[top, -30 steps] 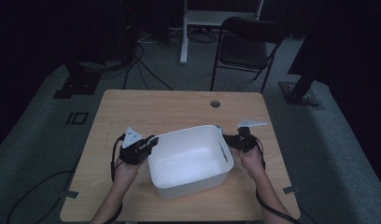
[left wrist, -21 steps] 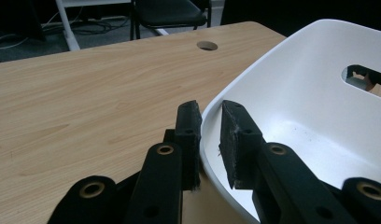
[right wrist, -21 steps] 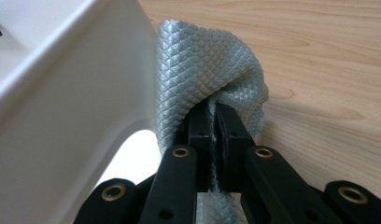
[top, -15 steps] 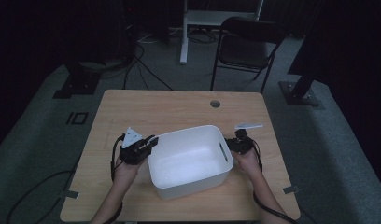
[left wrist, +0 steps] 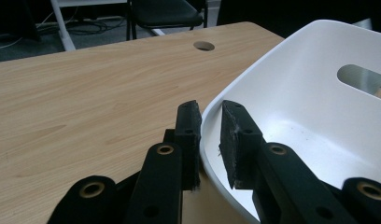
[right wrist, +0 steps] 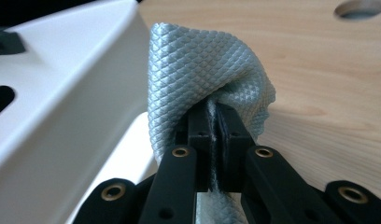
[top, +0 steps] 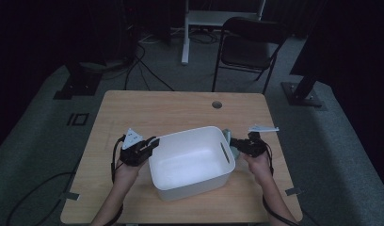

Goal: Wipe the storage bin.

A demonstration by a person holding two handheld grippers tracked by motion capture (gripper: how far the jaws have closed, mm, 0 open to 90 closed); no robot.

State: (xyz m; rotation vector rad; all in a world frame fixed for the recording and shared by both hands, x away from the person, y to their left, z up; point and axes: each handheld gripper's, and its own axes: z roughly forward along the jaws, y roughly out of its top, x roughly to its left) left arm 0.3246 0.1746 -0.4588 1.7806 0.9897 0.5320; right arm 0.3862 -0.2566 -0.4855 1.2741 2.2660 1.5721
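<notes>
From above, one white tub point(top: 190, 162) sits on the wooden table point(top: 171, 110), a gripper at either side of it. Up close, the right gripper view shows what the high view barely hints at: the right gripper point(right wrist: 215, 109) is clenched on one pale blue-grey cloth point(right wrist: 198, 79), bunched just beside the tub's outer wall. The left gripper point(left wrist: 209, 123) straddles the tub's rim, one jaw outside and one inside, slightly parted around it.
</notes>
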